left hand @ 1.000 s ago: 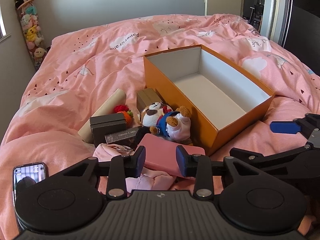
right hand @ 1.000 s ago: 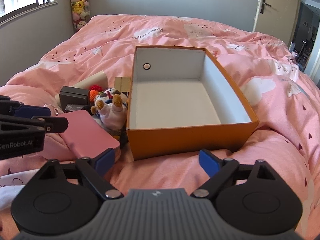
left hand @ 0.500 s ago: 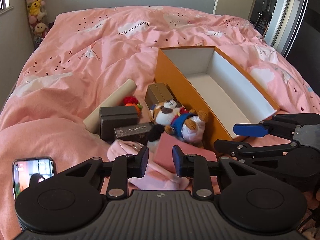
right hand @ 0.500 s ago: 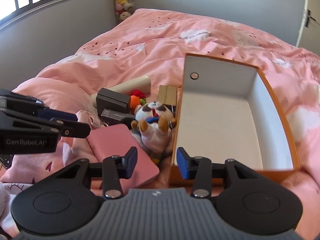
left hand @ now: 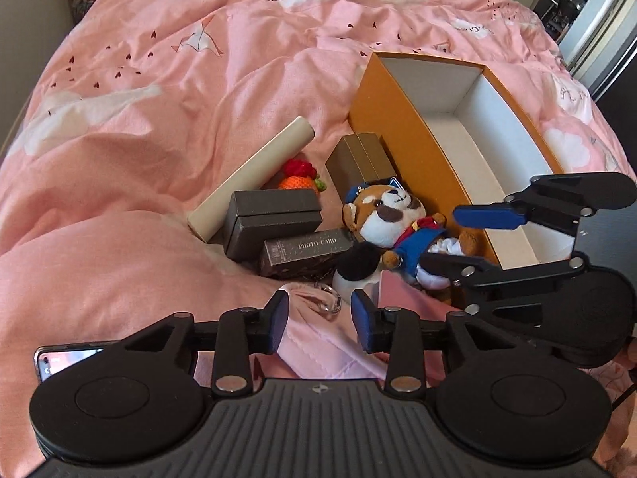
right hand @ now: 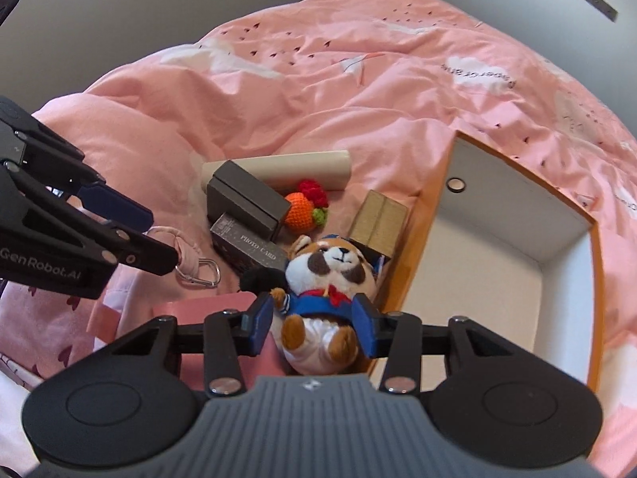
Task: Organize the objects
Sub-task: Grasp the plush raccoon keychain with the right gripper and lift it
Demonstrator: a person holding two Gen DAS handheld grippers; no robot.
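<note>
The right gripper [right hand: 314, 324] straddles the plush toy [right hand: 328, 275], its jaws partly closed beside the toy's body (contact unclear), since the toy lies against the empty orange box [right hand: 422, 247]. The left gripper [left hand: 320, 320], jaws just widened, hovers empty over pink cloth [left hand: 314, 342].

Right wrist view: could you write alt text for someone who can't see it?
The right gripper has its blue fingers on either side of a plush toy in a blue jacket, lying on a pink bedspread beside an empty orange box. Small boxes, a cream tube and the left gripper sit further left.
</note>
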